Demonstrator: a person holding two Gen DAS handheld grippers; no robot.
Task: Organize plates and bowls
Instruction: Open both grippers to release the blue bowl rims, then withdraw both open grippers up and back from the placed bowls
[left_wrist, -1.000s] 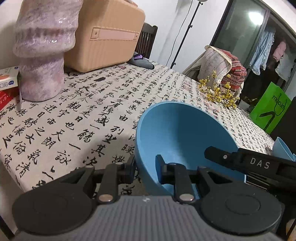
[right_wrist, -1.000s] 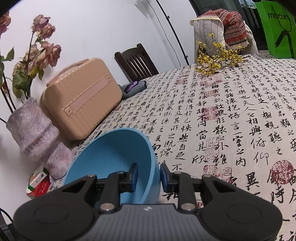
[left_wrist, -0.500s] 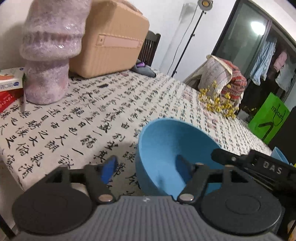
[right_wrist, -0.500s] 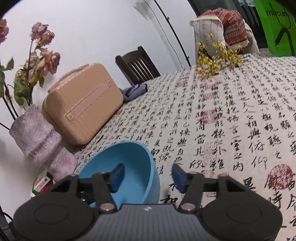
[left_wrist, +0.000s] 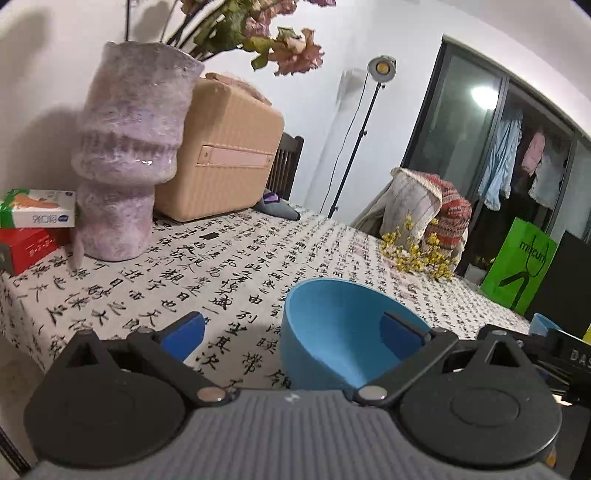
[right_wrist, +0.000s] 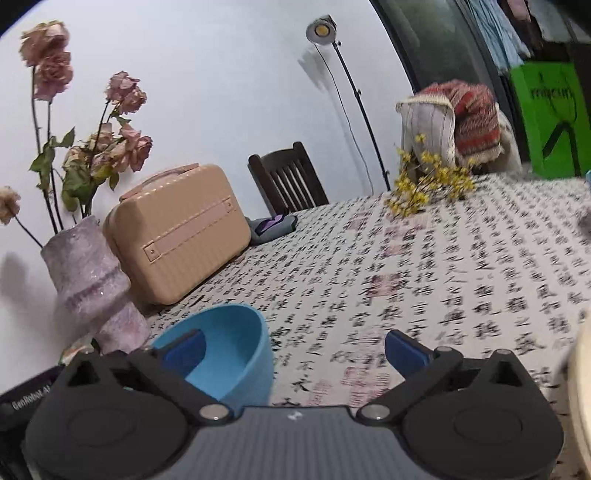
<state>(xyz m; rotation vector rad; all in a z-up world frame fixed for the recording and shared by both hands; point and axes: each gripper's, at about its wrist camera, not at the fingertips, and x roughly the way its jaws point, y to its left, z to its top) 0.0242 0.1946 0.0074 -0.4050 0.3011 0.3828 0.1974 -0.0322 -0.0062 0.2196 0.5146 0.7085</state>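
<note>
Blue bowl (left_wrist: 332, 332) sits empty near the tabletop's (left_wrist: 229, 266) front edge; left gripper (left_wrist: 291, 332) and right gripper (right_wrist: 295, 347) have just spread wide, jaws straddling its rim, gripping nothing.

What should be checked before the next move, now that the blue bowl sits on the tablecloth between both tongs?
1. Left tongs open, having just been opening: ok.
2. Right tongs open, having just been opening: ok.
3. Blue bowl released, pads clear of its rim: ok.
4. Bowl upright on the table: ok.
5. Bowl apart from the vase: ok.
6. Second blue dish at the frame edge, state: cannot tell.
</note>
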